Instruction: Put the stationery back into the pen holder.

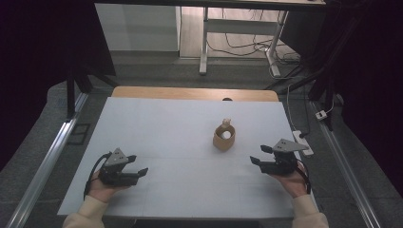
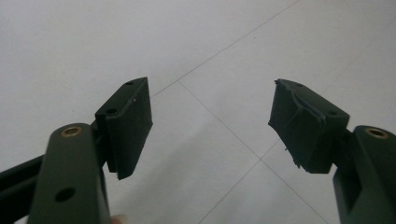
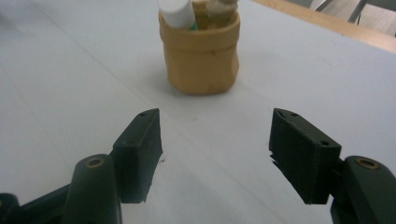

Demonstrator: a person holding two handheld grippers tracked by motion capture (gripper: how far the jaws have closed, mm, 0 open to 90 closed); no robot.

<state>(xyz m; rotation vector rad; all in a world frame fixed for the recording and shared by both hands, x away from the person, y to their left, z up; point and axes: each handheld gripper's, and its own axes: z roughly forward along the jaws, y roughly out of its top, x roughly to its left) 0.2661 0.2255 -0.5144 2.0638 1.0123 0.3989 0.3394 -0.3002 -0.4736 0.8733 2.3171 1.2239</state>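
A tan soft pouch stands upright on the white table top, right of the middle. In the right gripper view the pouch holds a white cylinder and a beige item. My right gripper rests near the table's right front, open, its jaws wide apart and pointing toward the pouch, a short way from it. My left gripper sits at the left front, open with nothing between its jaws, above bare white surface.
The white table top has a wooden strip along its far edge. A power strip and cables lie on the floor at the right. Metal rails run along both sides. A desk frame stands beyond.
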